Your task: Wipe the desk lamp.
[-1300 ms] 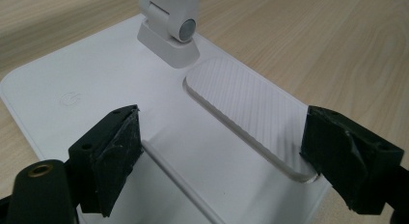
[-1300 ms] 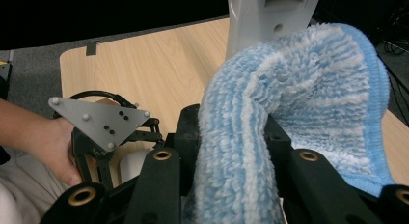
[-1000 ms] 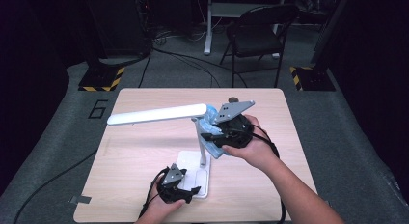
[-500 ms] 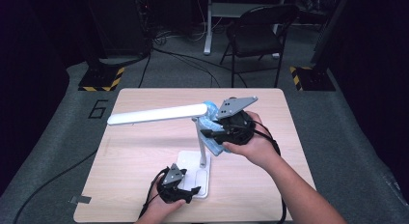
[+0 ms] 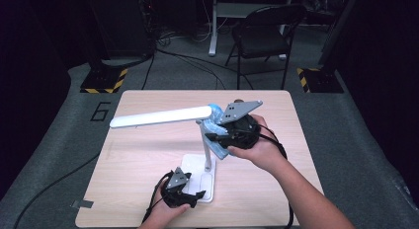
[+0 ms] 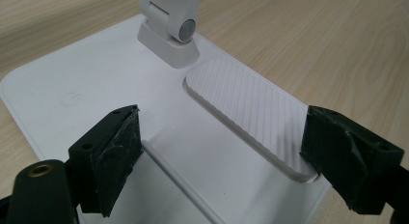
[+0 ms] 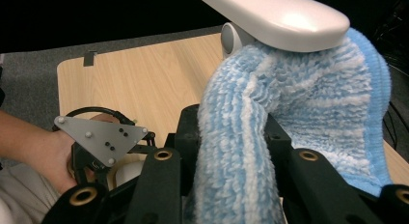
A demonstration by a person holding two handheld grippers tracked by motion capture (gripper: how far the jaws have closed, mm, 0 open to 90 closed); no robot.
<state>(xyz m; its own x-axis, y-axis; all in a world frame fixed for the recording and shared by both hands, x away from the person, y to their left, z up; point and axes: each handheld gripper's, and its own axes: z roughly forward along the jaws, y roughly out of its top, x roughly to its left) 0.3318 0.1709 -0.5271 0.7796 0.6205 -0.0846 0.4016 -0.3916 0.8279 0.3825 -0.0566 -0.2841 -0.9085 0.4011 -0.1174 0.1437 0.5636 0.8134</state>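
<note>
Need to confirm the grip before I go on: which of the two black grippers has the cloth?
The right gripper, shut on the fluffy blue-and-white cloth under the white lamp head. The left gripper straddles the lamp base, open.

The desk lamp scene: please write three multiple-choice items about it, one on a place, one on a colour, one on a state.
1. Where does the left gripper sit?
A. at the lamp base
B. on the chair
C. at the tip of the lamp head

2. What colours does the cloth have?
A. red and black
B. light blue and white
C. plain green

3. How are the jaws of the right gripper?
A. wide open and empty
B. shut on the cloth
C. shut on the lamp base

Answers:
1 A: the left gripper view shows its jaws on either side of the white base.
2 B: the right gripper view shows fluffy blue and white stripes.
3 B: the cloth is pinched between them, up against the lamp head.
</note>
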